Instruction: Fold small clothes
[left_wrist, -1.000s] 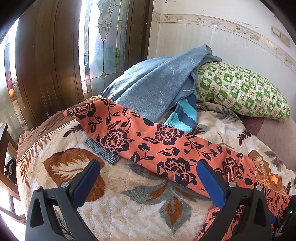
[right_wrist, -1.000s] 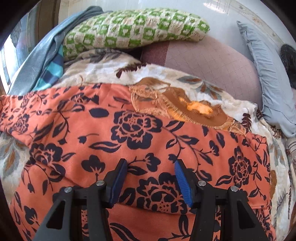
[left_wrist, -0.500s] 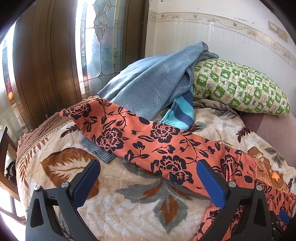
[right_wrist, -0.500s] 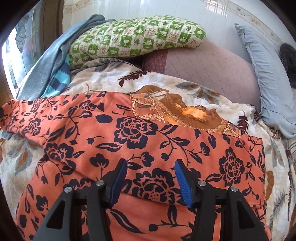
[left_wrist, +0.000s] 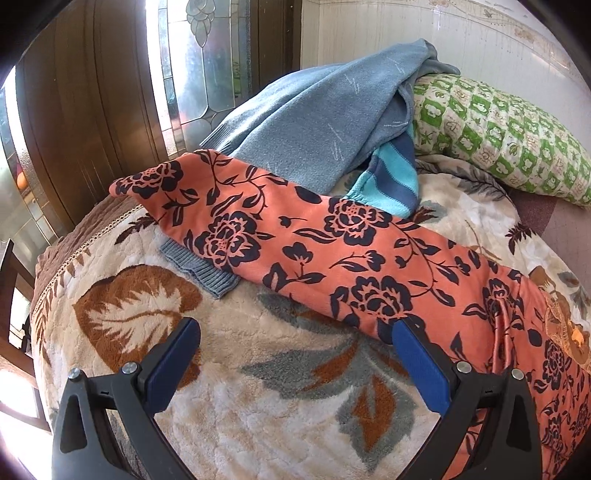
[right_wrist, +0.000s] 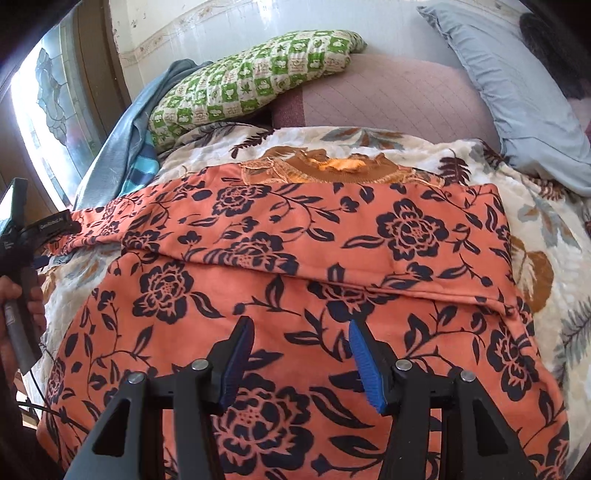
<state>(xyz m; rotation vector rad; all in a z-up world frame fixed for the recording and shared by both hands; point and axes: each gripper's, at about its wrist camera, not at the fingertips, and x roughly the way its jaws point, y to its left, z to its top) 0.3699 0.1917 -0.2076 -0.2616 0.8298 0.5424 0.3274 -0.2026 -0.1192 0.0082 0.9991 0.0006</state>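
Orange floral garment spread on the bed, both tools above it with nothing in them.

From my left tool (left_wrist: 295, 345) I see its jaws standing wide over the leaf-patterned blanket (left_wrist: 258, 406), the right pad's tip just at the lower edge of the orange floral garment's (left_wrist: 332, 243) long sleeve, which runs from upper left down to the right. A blue-grey sweater (left_wrist: 317, 122) lies behind the sleeve, its ribbed cuff (left_wrist: 207, 273) poking out beneath; a green checked pillow (left_wrist: 498, 136) sits further right. From my right tool (right_wrist: 301, 360), jaws stand partly apart and empty above the garment's body (right_wrist: 295, 266), with the left hand (right_wrist: 22, 299) gripping its handle at the far left and a pale blue pillow (right_wrist: 517, 92) at upper right.
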